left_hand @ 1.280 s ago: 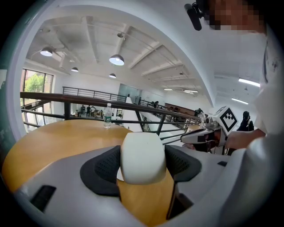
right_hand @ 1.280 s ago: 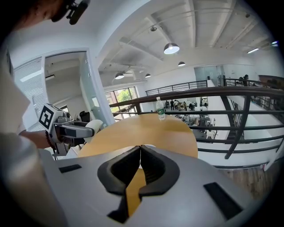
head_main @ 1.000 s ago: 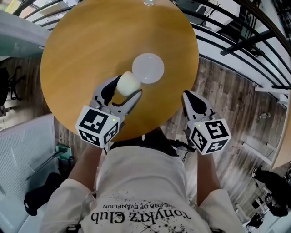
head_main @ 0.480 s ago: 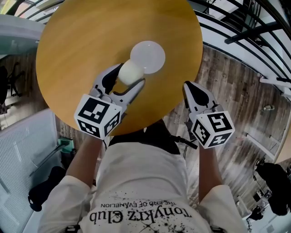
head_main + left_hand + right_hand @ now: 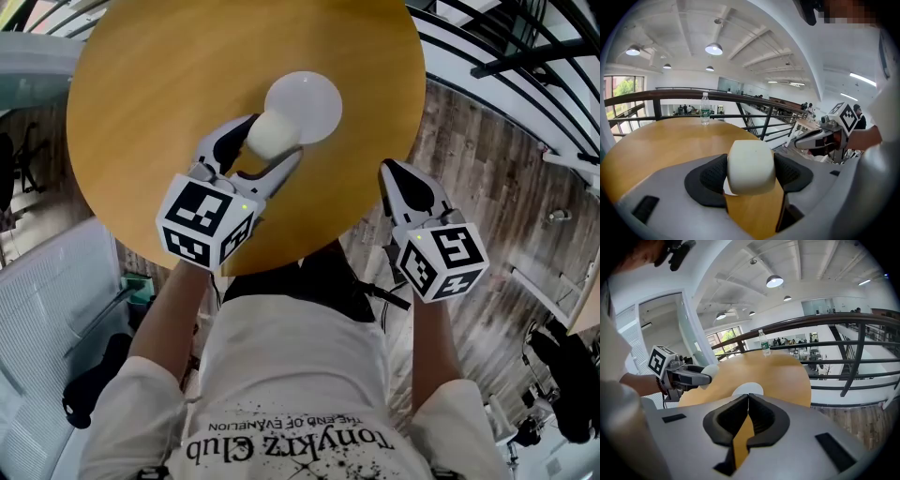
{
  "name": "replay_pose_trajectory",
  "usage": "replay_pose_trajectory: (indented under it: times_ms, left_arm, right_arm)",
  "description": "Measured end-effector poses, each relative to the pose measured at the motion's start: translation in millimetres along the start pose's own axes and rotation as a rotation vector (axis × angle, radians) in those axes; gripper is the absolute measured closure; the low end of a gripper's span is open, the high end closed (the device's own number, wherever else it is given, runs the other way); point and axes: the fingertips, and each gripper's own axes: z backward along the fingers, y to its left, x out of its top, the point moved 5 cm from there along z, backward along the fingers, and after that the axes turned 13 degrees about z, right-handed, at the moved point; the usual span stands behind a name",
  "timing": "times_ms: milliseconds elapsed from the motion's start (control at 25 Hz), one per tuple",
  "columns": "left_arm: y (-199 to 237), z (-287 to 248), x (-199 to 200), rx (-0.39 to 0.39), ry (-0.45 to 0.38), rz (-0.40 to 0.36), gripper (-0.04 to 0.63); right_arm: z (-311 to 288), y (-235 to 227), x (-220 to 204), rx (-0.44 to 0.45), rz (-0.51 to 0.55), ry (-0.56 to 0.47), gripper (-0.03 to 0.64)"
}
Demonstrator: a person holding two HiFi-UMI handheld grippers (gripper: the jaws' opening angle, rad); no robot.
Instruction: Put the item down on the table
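Since the job is to set something down, the left side carries all the action: the left gripper [image 5: 270,142] is clamped on the item [image 5: 751,166], a cream, round-cornered block pinched squarely between the two dark pads. The grasp is central and even, which I judge keeps the block from twisting while it is lowered. From the head view the item sits over the near part of the round wooden desk [image 5: 159,84], overlapping the lower-left edge of a white disc [image 5: 305,105] that lies flat on the wood. Whether the block already touches the desk or the disc, or hangs just above them, no view settles. Nothing suggests the hold has been let go, so the put-down looks unfinished. The likely need is to bring the block onto a flat spot before the jaws part. If it lands half on the disc's rim, it may rock.

Farther back, a water bottle [image 5: 704,108] stands upright at the desk's far edge, well apart from the work.

On the right, the right gripper [image 5: 747,401] is closed with nothing inside, its pads meeting. It hovers just off the desk's near rim, above the plank floor [image 5: 487,187], probably parked there to stay clear of the left arm's path.
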Motion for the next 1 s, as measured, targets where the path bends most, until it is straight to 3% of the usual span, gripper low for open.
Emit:
replay_pose_trajectory:
  times_ms: [640,1000]
  left_arm:
    - [44.9,-81.7,-28.0,0.029,0.218,-0.167,0.268]
    - [56.7,-110.7,-48.0,0.033,0.320,-0.225,0.268]
  right_arm:
    - [-28.0,-13.7,-12.6,0.021,-0.051,0.036,0.592]
    - [-33.0,-15.8,-21.7,0.026,-0.075,0.056,0.592]
